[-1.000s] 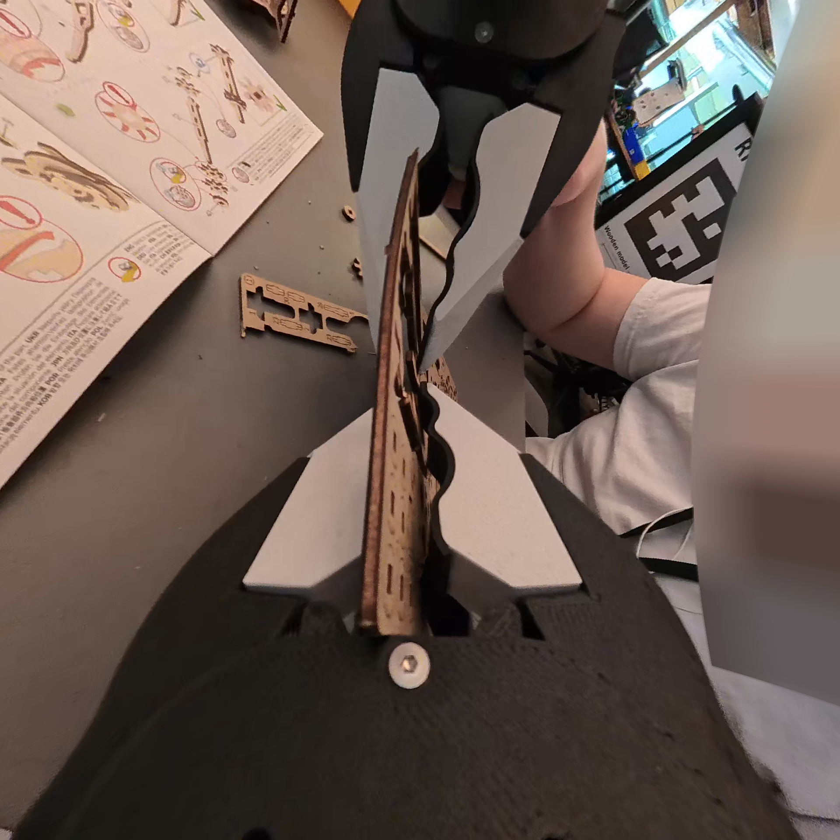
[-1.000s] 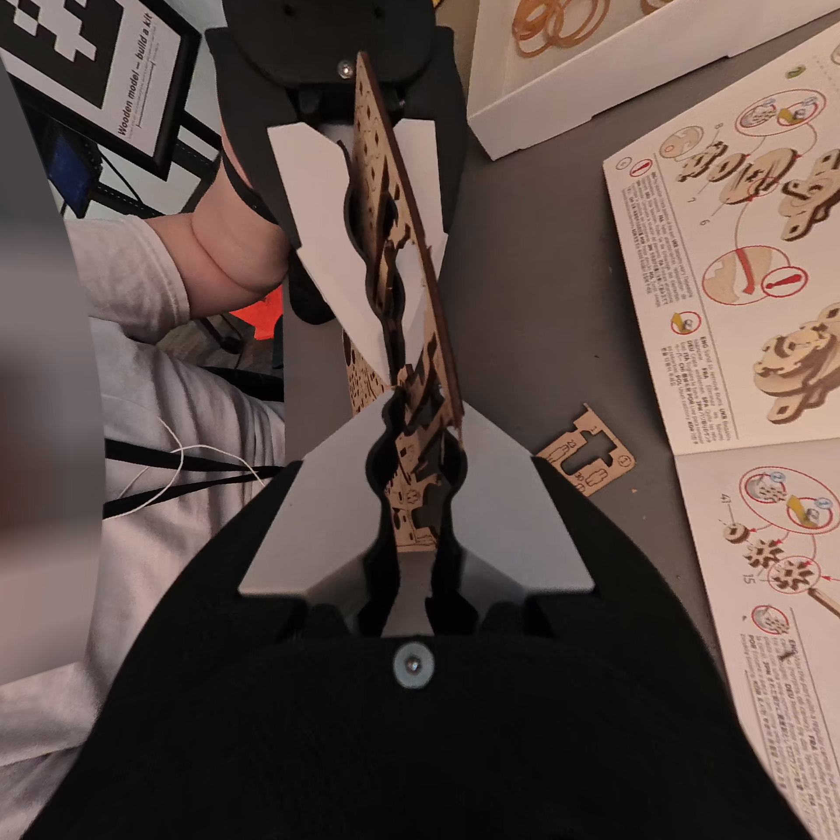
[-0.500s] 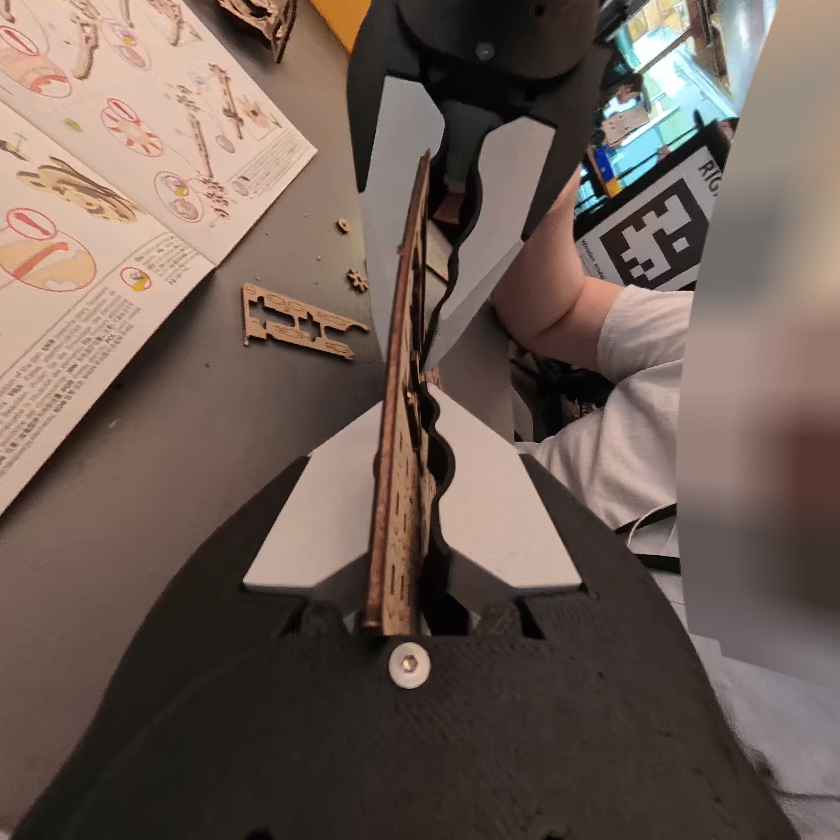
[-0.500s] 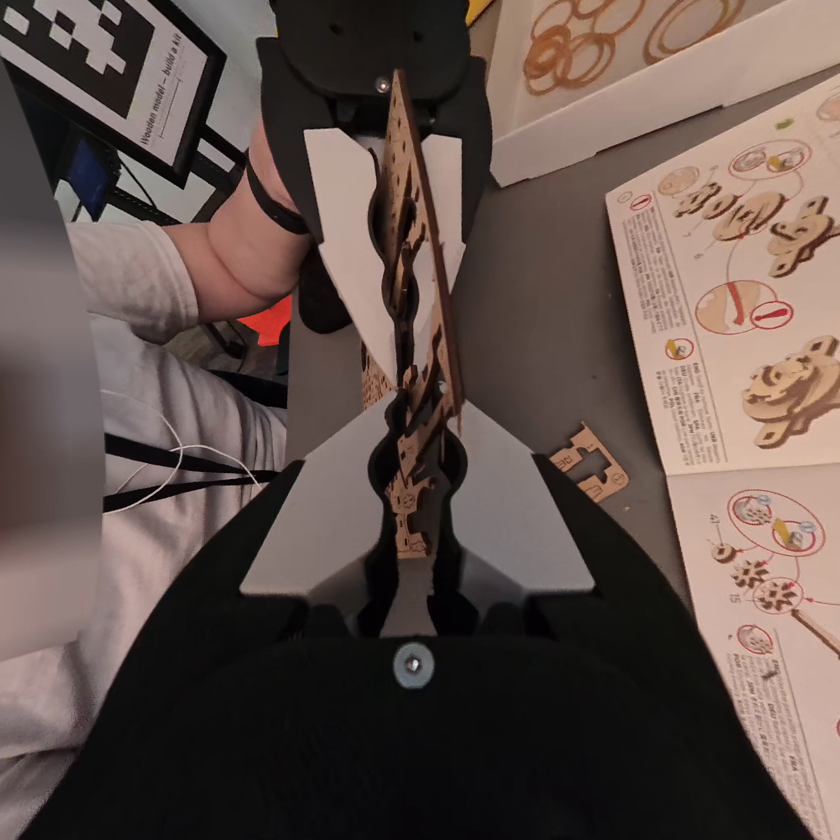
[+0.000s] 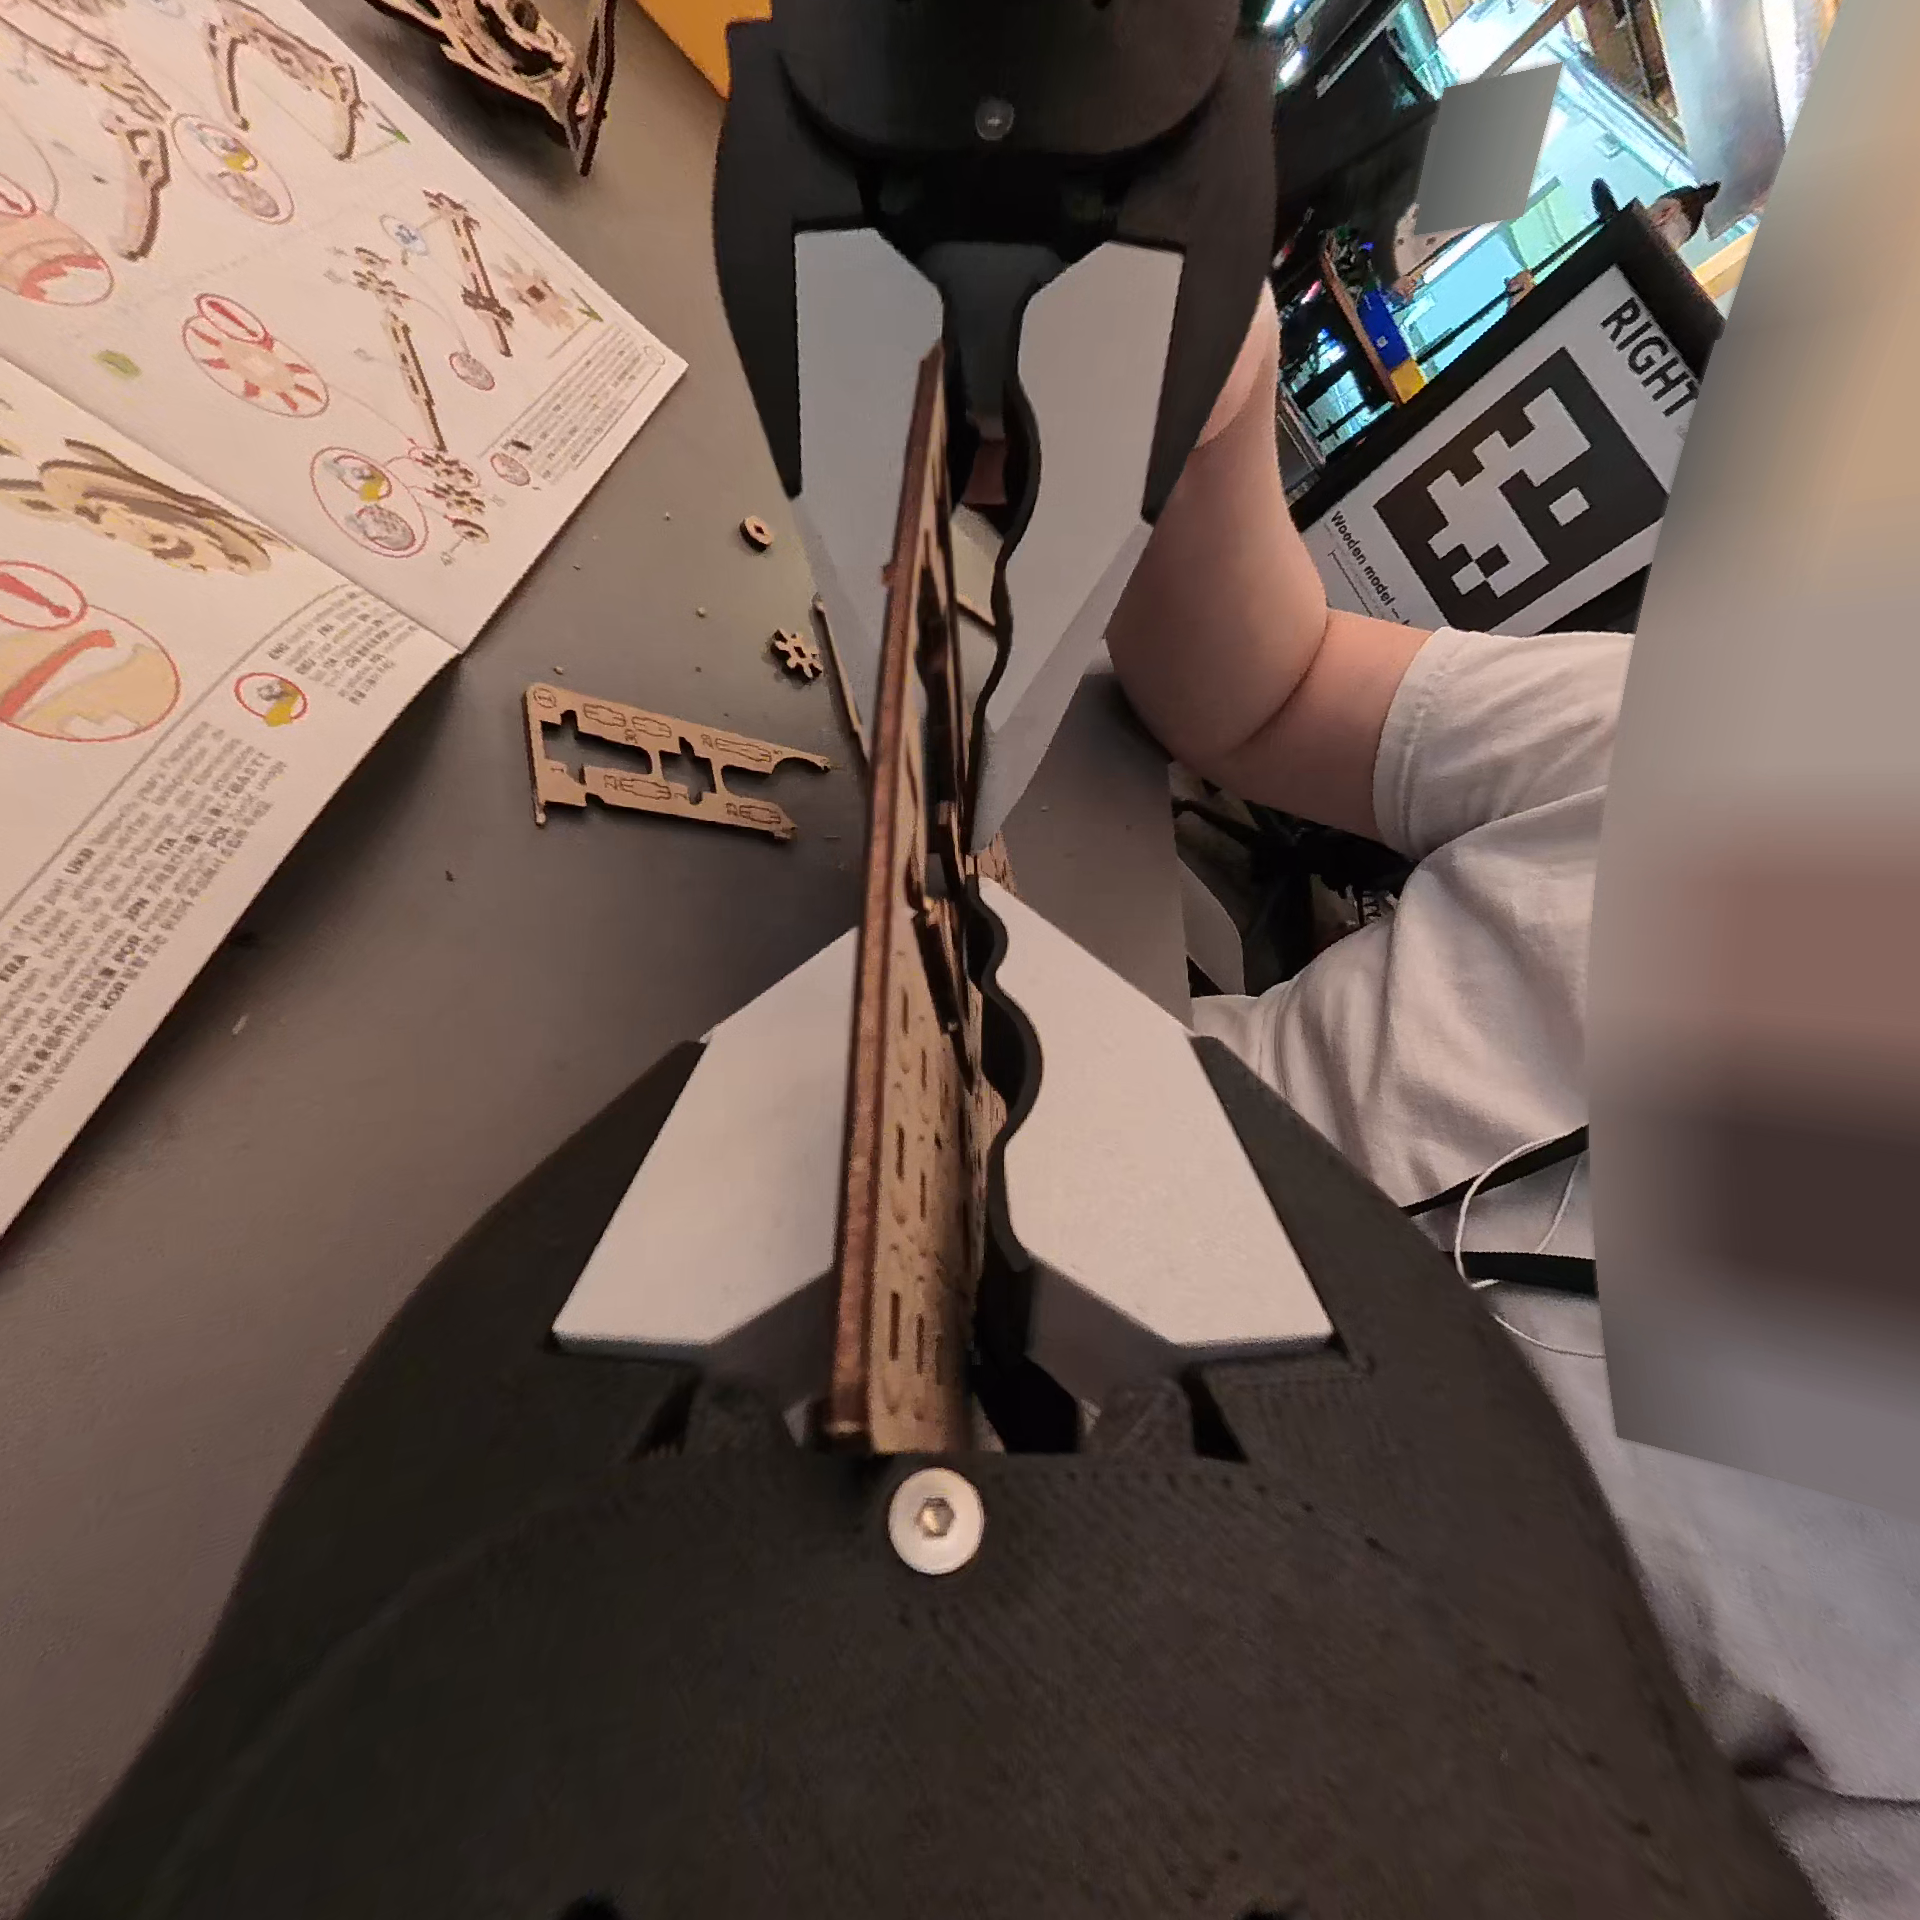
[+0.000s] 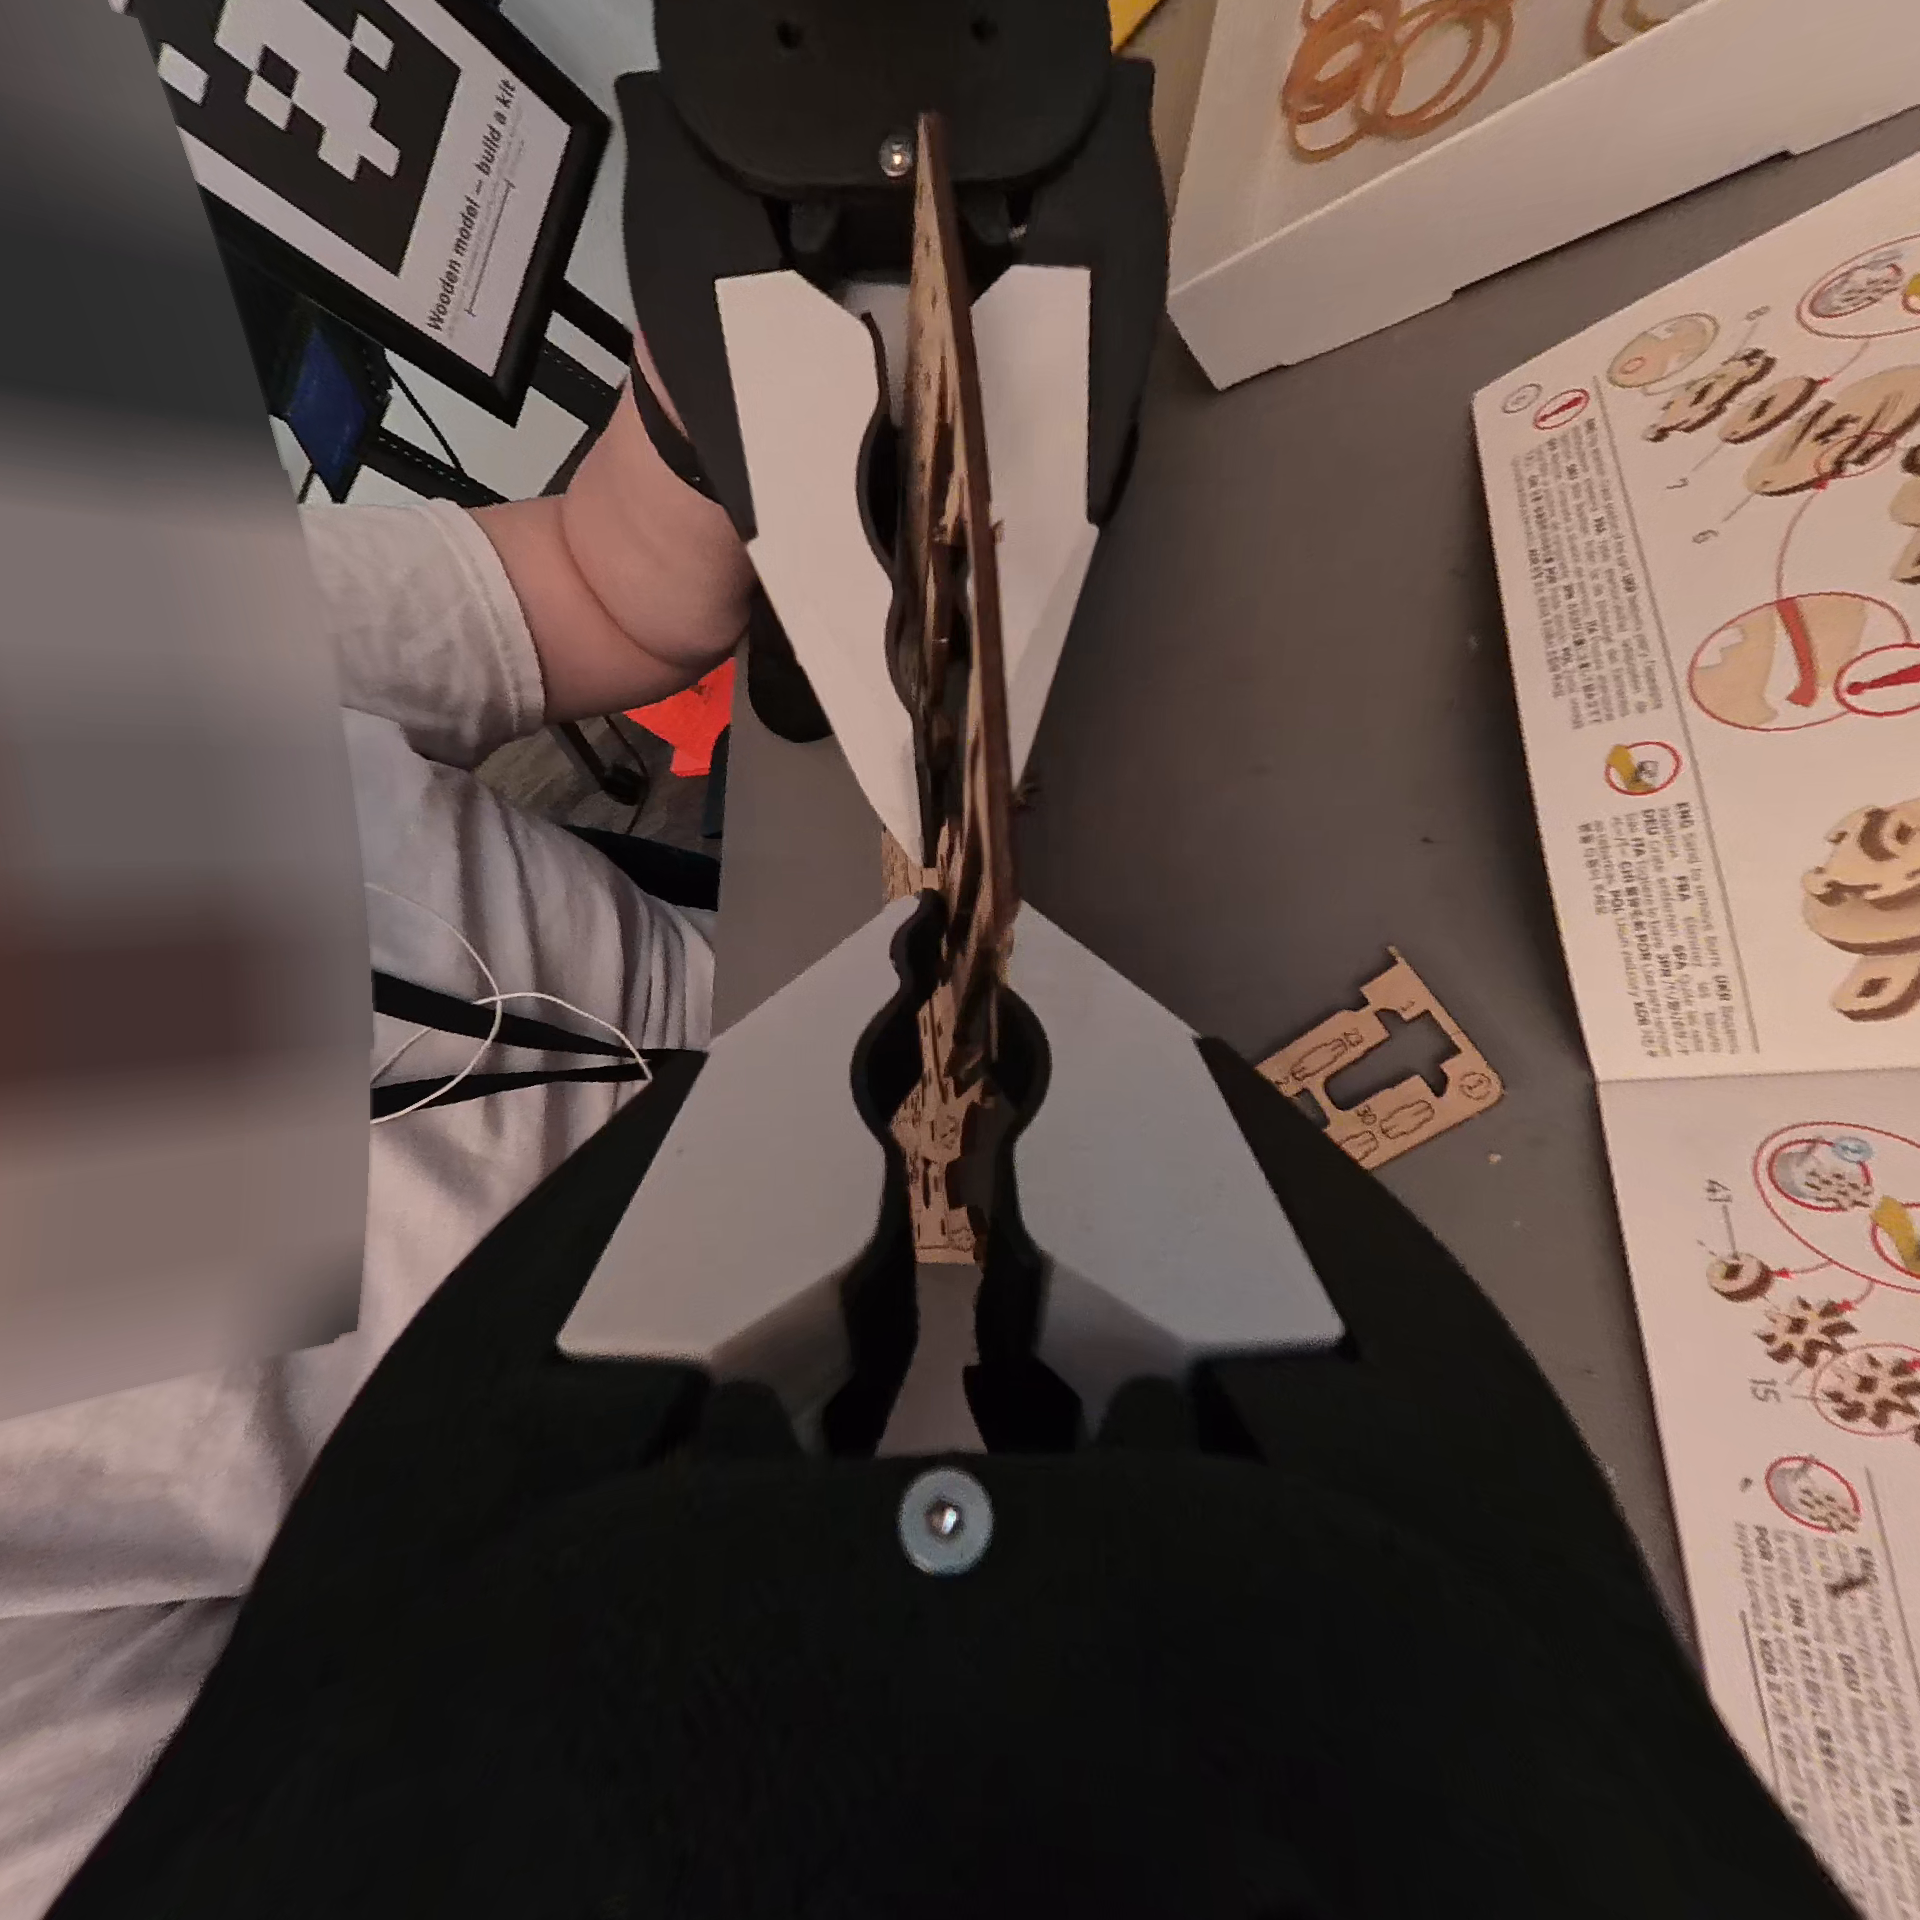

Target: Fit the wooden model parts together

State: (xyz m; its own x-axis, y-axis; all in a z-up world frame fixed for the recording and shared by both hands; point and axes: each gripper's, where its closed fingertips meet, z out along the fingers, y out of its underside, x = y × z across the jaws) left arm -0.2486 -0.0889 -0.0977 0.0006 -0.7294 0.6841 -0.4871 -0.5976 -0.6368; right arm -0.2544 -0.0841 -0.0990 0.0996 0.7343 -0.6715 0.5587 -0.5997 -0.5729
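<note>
A thin laser-cut wooden panel [image 5: 902, 1143] with slots and cut-outs is held edge-on above the dark table. My left gripper [image 5: 925, 920] is shut on its near end. My right gripper [image 5: 940, 821] faces it tip to tip and is shut on the far end. In the right wrist view the panel [image 6: 971, 644] runs from my right gripper [image 6: 956, 920] up into the left gripper [image 6: 961, 831]. A paler engraved part [image 6: 940, 1195] sits between the right fingers. I cannot tell whether it is a separate piece.
A loose flat wooden piece [image 5: 665, 764] [image 6: 1382, 1081] lies on the table. An open instruction booklet [image 5: 260, 468] [image 6: 1714, 727] lies beside it. A small wooden gear [image 5: 797, 655], a white box of rings [image 6: 1455, 208], a person's arm [image 5: 1247, 644] and a framed marker sign [image 5: 1507, 488] are nearby. The grippers are tip to tip, or close to it.
Both grippers stay shut on the panel. They have swung into a straighter line with each other, and the panel looks less tilted in the right wrist view.
</note>
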